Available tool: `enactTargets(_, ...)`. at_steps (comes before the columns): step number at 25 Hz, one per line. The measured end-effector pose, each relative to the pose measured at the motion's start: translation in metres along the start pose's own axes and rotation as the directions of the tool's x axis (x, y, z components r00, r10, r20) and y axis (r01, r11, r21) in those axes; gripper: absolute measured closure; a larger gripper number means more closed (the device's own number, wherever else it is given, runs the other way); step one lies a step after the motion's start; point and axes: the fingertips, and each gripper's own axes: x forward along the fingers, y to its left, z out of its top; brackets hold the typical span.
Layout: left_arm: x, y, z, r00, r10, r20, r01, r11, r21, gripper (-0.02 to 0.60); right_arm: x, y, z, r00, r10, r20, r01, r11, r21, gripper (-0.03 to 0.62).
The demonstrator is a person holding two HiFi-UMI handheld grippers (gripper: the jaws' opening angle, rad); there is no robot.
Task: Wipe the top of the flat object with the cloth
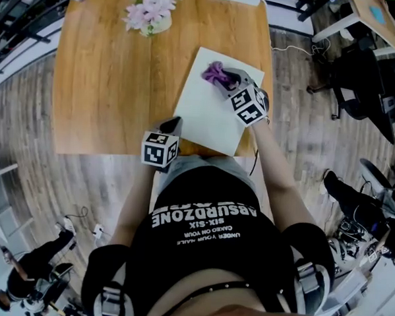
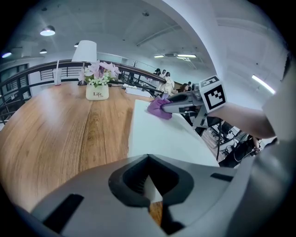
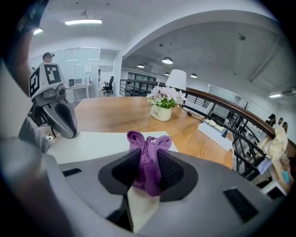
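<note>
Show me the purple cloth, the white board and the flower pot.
purple cloth (image 3: 148, 164): right gripper view, bunched middle.
white board (image 1: 203, 115): head view, bare top.
flower pot (image 2: 97, 93): left gripper view, front face.

A brown wooden surface (image 1: 109, 83) stood on grey plank flooring (image 1: 28, 112); at its far end sat a white pot of pink flowers (image 1: 149, 16) and a white-shaded lamp (image 2: 86, 51).

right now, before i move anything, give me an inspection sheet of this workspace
surface: wooden table.
job's things: white flat board at the table's near right edge; purple cloth on its far part.
clutter: flower pot and lamp at the far end.
grippers: right gripper shut on the cloth; left gripper jaws together, tip at the board's near corner.
cables: one cable on the floor right of the table.
surroundings: wood floor, office chairs.
</note>
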Motion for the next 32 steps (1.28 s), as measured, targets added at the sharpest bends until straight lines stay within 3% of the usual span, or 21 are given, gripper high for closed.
enactTargets(20, 0.003, 0.002, 0.002, 1.0, -0.015, -0.008, 0.015, 1.0, -0.004, 0.569, 0.029, -0.059, 0.011, 0.996, -0.091, -0.008, 0.091, 0.996, 0.02, 0.471)
enactTargets(32, 0.002, 0.002, 0.003, 1.0, -0.023, -0.007, 0.023, 1.0, -0.001, 0.569, 0.04, -0.064, 0.019, 0.994, -0.107, -0.015, 0.108, 0.994, 0.024, 0.473)
